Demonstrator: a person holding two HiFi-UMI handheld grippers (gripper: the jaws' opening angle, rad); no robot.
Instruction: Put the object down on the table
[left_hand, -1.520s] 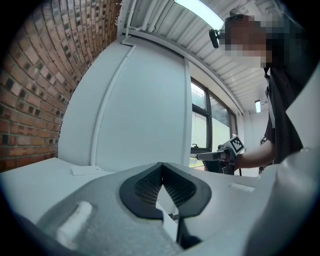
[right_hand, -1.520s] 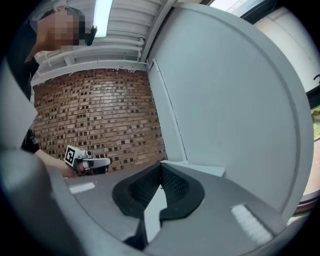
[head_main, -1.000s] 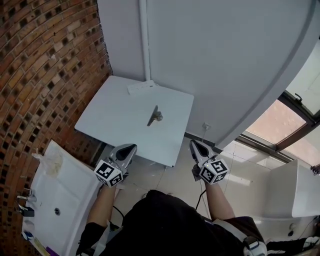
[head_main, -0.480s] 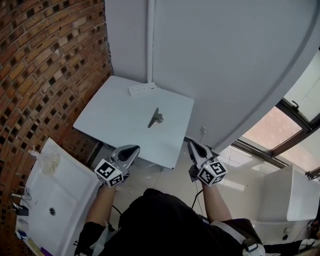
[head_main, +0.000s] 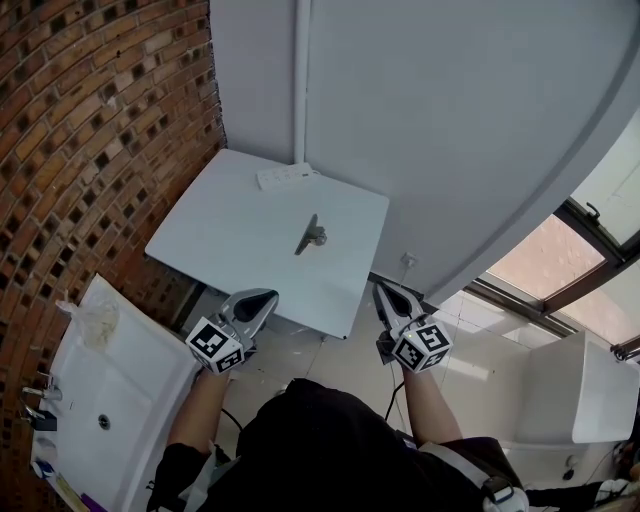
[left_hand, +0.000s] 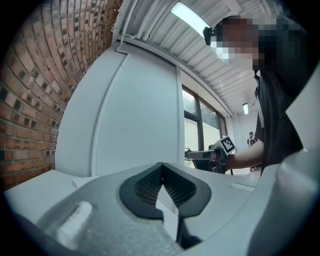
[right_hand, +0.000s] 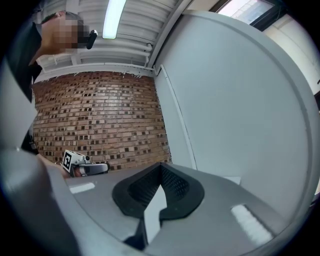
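Nearest the camera, the person's dark-clothed body fills the bottom of the head view, with both forearms reaching forward. The left gripper (head_main: 262, 297) hangs just short of the table's near edge, over the floor. In the left gripper view its jaws are drawn together until the ribbed pads (left_hand: 150, 184) meet at the tips, with nothing caught between them. The right gripper (head_main: 385, 290) is level with it, off the table's near right corner. Its jaws are likewise closed tip to tip and empty in the right gripper view. To the left of the person stands a white sink (head_main: 140, 385) against the brick wall (head_main: 90, 130). Beyond the grippers lies the white table (head_main: 210, 250). The object (head_main: 311, 235), a small slim grey metal piece, rests on the tabletop right of its middle, well apart from both grippers and touched by neither. Farther back, a white power strip (head_main: 285, 176) lies at the table's far edge, against the grey wall panel (head_main: 450, 120). A window (head_main: 560, 270) shows low at the right.
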